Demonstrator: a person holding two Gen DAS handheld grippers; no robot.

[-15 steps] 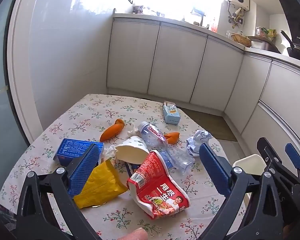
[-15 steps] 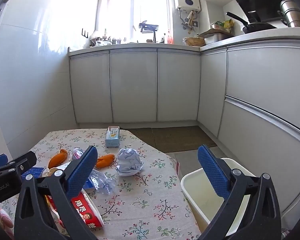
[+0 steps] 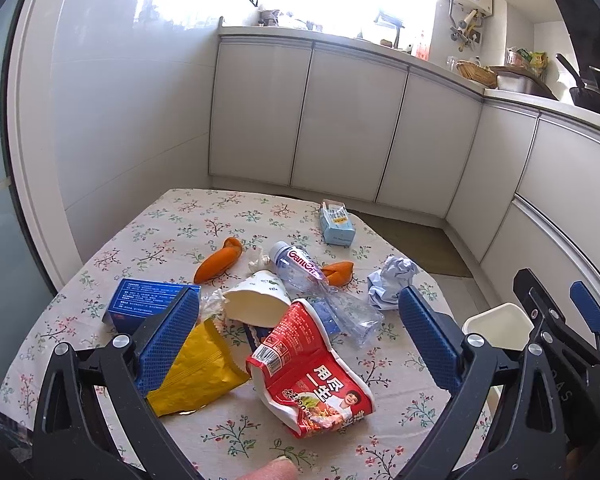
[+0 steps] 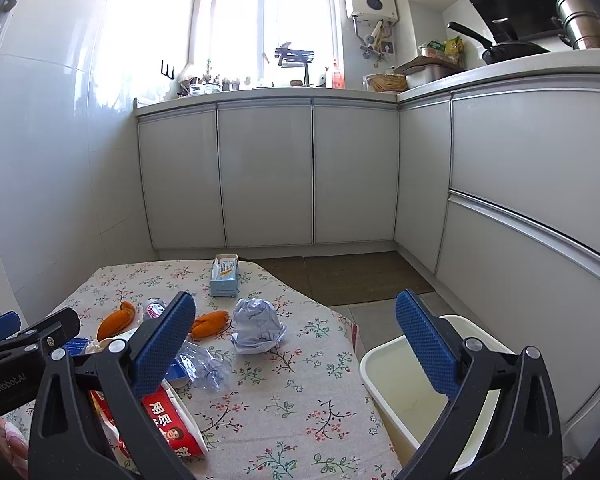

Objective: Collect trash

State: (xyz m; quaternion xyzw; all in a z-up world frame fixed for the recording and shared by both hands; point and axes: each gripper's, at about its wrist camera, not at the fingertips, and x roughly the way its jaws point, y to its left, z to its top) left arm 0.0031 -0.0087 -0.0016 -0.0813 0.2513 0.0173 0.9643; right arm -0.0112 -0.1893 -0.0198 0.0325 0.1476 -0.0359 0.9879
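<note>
Our left tongs (image 3: 296,344) and right tongs (image 4: 296,344) both stand wide and hold nothing above the near edge of the bench (image 3: 172,220). Nearest us lie a crushed red noodle cup (image 3: 312,372) and a yellow wrapper (image 3: 196,372); beyond them are a white paper cup (image 3: 256,300), a clear bottle (image 3: 320,288) and a crumpled paper ball (image 4: 256,326). The cream bin (image 4: 400,392) stands on the floor just beside the bench's right edge.

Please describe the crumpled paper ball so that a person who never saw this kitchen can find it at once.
Look at the table with the flowered cloth and go to its edge nearest the cream bin on the floor. There lies the crumpled paper ball, beside an orange peel. It is the only pale blue-white, wrinkled lump; its neighbours are orange, clear plastic or printed packaging.
</note>
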